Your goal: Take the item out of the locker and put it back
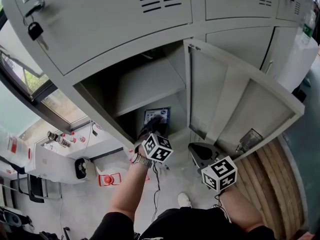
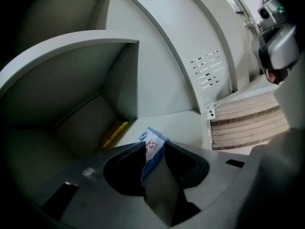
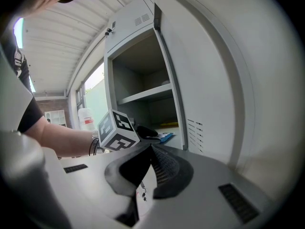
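A blue-and-white packet stands on the floor of the lower locker compartment. My left gripper reaches into that compartment with its jaws a little apart on either side of the packet's near edge; a gap shows beside the packet. In the head view the packet sits just beyond the left gripper. My right gripper hangs outside the locker near the open door, shut and empty. From the right gripper view I see the left gripper at the packet.
A yellow flat thing lies at the compartment's back left. A shelf spans the locker above the packet. Keys hang from the upper door. Wooden flooring lies to the right; a red item lies on the floor.
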Tool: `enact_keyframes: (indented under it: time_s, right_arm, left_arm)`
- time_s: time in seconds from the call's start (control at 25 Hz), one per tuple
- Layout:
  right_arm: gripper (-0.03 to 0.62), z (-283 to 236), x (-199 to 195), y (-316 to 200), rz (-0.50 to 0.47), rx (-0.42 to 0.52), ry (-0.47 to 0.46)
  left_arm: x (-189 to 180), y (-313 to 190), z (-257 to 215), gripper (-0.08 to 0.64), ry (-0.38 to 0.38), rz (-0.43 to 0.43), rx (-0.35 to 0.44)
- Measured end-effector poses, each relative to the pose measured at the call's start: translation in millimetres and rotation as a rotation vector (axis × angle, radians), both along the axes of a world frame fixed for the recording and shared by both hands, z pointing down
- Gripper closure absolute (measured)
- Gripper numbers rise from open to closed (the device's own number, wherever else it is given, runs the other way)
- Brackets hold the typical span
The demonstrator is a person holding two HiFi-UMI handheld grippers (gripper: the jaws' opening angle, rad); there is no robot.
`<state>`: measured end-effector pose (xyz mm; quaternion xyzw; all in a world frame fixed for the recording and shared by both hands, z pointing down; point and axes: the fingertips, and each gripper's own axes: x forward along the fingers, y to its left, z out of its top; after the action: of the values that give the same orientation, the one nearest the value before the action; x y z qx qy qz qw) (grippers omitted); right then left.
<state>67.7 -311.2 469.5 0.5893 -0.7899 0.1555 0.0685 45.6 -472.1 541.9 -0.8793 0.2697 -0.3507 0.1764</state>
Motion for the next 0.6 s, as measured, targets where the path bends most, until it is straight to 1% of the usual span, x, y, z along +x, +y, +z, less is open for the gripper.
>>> enact_keyframes:
  time_s: [0.16, 0.32, 0.6]
  right_arm:
    - [0.54, 0, 1, 3, -0.003, -0.001, -0.008]
    - [0.54, -1, 1, 5, -0.009, 0.003, -0.015]
    - [0.54, -4, 1, 10, -0.025, 0.013, -0.018]
  left_arm:
    - [0, 3, 3, 0.402, -0.018, 0.01, -0.008]
    - [-1, 6, 1, 0.37, -0.01, 0.008, -0.015]
    - [-1, 17, -8, 0.367, 0.024, 0.001, -0.005]
